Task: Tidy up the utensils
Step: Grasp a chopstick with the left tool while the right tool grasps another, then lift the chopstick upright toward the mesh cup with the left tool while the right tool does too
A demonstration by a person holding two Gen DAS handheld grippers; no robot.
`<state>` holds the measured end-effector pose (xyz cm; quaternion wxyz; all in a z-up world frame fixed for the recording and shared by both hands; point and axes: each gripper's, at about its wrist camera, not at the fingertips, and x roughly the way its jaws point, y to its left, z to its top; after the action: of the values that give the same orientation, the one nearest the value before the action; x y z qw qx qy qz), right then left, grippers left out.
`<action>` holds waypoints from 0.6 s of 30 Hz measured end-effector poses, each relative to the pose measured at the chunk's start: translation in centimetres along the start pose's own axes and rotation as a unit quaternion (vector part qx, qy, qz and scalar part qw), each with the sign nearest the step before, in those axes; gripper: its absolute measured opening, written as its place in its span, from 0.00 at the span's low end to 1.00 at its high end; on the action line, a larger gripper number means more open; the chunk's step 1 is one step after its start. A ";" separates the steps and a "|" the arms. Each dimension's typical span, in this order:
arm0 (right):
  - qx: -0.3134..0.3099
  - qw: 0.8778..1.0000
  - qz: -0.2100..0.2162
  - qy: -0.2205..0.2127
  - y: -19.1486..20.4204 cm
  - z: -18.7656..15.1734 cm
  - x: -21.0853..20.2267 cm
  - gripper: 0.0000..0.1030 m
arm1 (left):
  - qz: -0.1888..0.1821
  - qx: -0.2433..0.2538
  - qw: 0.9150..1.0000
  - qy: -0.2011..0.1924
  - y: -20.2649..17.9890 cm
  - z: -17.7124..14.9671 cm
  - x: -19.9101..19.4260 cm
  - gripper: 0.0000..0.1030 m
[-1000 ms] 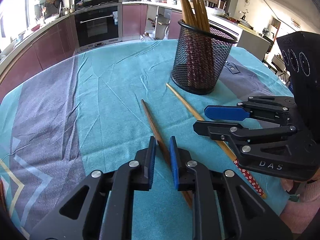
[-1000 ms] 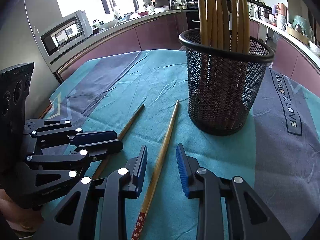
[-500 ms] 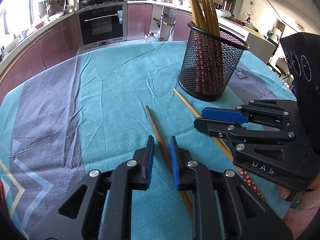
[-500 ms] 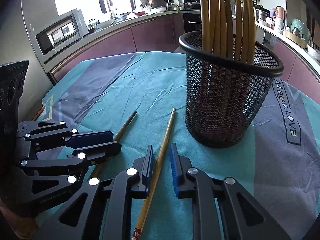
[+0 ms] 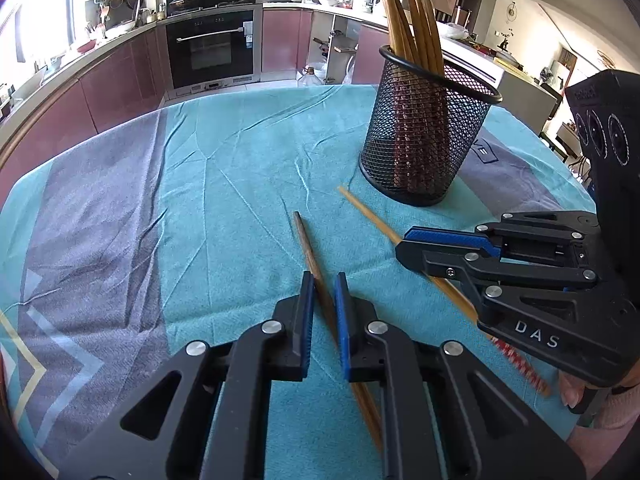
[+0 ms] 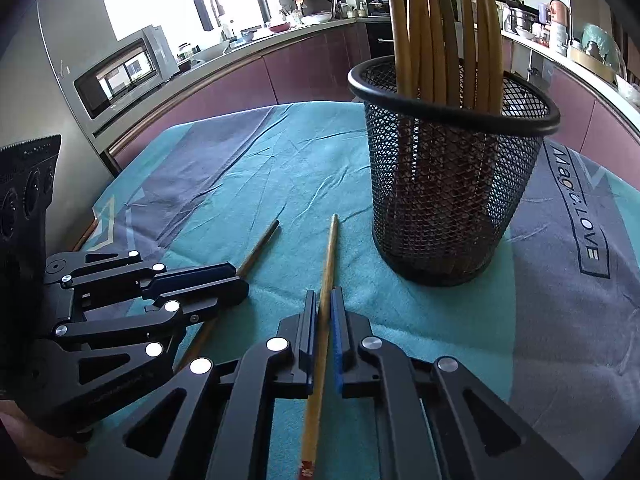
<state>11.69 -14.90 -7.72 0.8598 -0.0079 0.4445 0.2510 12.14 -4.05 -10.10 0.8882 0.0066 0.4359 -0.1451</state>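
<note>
My left gripper (image 5: pixel 324 292) clamps dark chopstick (image 5: pixel 306 240), right gripper (image 6: pixel 325 312) clamps pale chopstick (image 6: pixel 330 256); both lie mid-tabletop (image 5: pixel 224 184), near mesh holder (image 6: pixel 452 184). Pickup step. Next, I judge: lift, upend, drop into holder.

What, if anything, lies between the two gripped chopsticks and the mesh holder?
Nothing visible. Bare cloth separates the light chopstick in the right gripper and the dark chopstick in the left gripper from the holder. Its top is partly filled with standing chopsticks.
</note>
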 end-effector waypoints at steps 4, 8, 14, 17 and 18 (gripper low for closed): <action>0.006 1.000 0.007 -0.001 -0.2 -0.2 -0.3 0.05 | -0.004 -0.006 1.000 -0.001 0.1 0.0 -0.1 0.09; 0.010 1.000 0.014 -0.005 -0.4 -0.3 -0.8 0.05 | -0.006 -0.011 1.000 -0.003 0.3 0.0 -0.5 0.09; 0.016 0.999 0.029 -0.018 -0.6 -0.5 -2.0 0.05 | -0.016 -0.014 1.000 -0.014 0.5 0.2 -1.7 0.08; 0.018 0.999 0.041 -0.028 -0.6 -0.5 -2.8 0.05 | -0.026 -0.019 0.999 -0.019 0.7 0.3 -2.3 0.08; 0.018 0.998 0.043 -0.030 -0.6 -0.6 -3.1 0.05 | -0.029 -0.020 0.999 -0.020 0.7 0.3 -2.5 0.08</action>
<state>10.07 -16.86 -5.83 0.8614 0.0346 0.4226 0.2795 11.14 -2.77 -8.03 0.8921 -0.0269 0.4209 -0.1623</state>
